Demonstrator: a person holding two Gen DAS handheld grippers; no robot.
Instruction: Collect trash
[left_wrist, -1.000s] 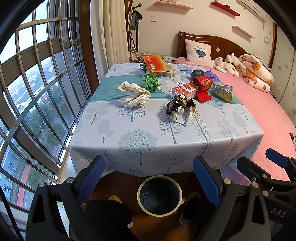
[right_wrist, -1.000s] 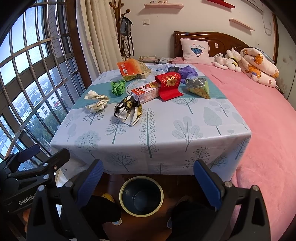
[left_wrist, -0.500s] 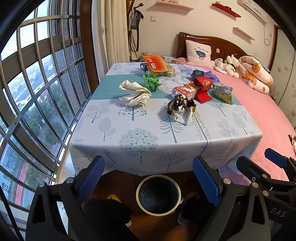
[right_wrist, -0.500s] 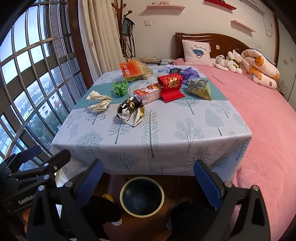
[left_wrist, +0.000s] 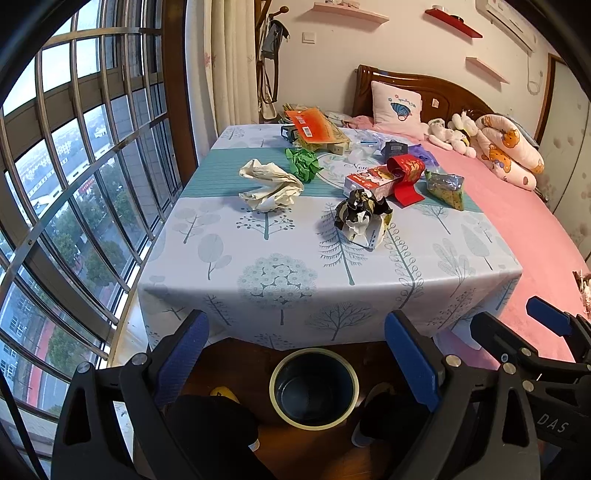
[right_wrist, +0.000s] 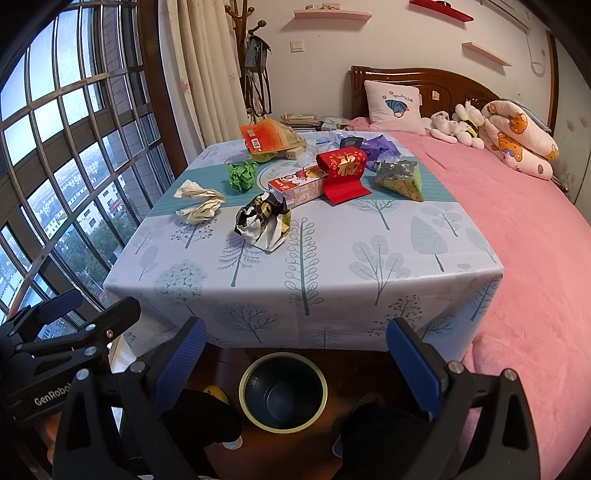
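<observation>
Trash lies on a table with a tree-print cloth (left_wrist: 280, 258) (right_wrist: 332, 258): a crumpled white paper (left_wrist: 269, 184) (right_wrist: 199, 201), a green paper ball (left_wrist: 304, 164) (right_wrist: 242, 175), a black-and-gold wrapper (left_wrist: 364, 218) (right_wrist: 264, 221), a red-white carton (left_wrist: 373, 182) (right_wrist: 299, 188), a red packet (left_wrist: 406, 177) (right_wrist: 343, 170) and a green foil bag (left_wrist: 445, 184) (right_wrist: 400, 179). A dark bin with a yellow rim (left_wrist: 314, 387) (right_wrist: 282, 391) stands on the floor below the table's near edge. My left gripper (left_wrist: 297, 350) and right gripper (right_wrist: 293, 354) are open and empty, held side by side above the bin.
An orange bag (left_wrist: 314, 125) (right_wrist: 267, 136) and more clutter sit at the table's far end. A pink bed (left_wrist: 517, 221) (right_wrist: 535, 240) with pillows runs along the right. A barred window (left_wrist: 74, 166) fills the left. A coat stand (right_wrist: 255, 66) is behind.
Both grippers have risen slightly and tipped toward the table; the table top appears a little lower and larger in view. Nothing was taken hold of.
</observation>
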